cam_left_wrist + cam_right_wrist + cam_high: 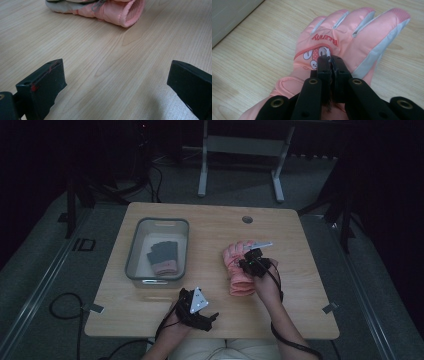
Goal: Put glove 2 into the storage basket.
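Observation:
A pink glove [239, 275] with grey trim and a cartoon patch lies flat on the wooden table [210, 227], fingers pointing away from me. My right gripper [247, 263] points down on its back; in the right gripper view the jaws [330, 57] are pressed together on the glove [352, 37] at the patch, pinching a bit of its fabric. My left gripper [212, 316] rests near the table's front edge, left of the glove's cuff. In the left gripper view it [115, 75] stands wide open with bare wood between its jaws, and the cuff [120, 13] lies beyond.
A clear plastic bin [132, 255] stands at the table's left with a dark glove with a pink cuff [162, 256] inside. A round hole [247, 219] is near the table's far edge. Cables trail off the front edge. Table legs stand on the floor behind.

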`<act>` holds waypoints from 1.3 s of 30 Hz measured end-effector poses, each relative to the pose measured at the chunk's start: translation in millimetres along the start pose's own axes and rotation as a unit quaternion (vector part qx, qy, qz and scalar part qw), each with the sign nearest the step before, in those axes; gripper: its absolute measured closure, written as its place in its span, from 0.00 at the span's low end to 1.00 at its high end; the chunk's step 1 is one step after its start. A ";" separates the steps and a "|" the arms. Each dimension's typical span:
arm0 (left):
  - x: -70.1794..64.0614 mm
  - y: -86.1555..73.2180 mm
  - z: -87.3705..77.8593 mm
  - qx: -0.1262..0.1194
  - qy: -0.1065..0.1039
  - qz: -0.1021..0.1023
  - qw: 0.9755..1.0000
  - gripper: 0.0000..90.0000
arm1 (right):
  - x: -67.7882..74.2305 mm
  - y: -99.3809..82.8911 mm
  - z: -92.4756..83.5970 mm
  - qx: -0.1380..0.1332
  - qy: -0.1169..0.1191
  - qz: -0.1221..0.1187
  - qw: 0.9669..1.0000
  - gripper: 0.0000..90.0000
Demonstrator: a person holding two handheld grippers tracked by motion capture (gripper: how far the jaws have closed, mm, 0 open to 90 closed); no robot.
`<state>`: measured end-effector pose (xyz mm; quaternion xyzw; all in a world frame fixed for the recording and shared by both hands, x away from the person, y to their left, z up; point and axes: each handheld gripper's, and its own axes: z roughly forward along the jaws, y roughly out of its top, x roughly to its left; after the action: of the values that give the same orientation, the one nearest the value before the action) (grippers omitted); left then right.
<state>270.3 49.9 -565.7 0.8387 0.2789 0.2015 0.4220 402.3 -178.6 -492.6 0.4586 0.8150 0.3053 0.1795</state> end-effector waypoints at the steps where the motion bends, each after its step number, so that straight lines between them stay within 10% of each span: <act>1: 0.3 0.1 -0.1 0.000 0.000 0.000 1.000 0.01 | -0.2 -0.7 0.7 0.000 0.001 0.001 1.000 0.95; 20: 3.3 -0.4 -1.9 -0.004 -0.006 -0.011 1.000 0.01 | -9.5 11.4 -20.5 -0.029 0.029 0.007 0.999 0.75; 33: -0.3 26.5 -10.8 -0.042 -0.025 -0.003 0.999 0.01 | -26.8 9.9 -50.7 -0.077 0.070 0.008 0.995 0.25; 39: 12.7 52.5 -10.0 -0.012 -0.079 -0.059 0.995 0.01 | -37.5 2.8 -59.6 -0.098 0.102 -0.015 0.990 0.20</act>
<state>289.9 38.3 -515.7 0.8291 0.2906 0.1125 0.4641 389.2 -229.5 -445.6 0.3928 0.8021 0.4262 0.1437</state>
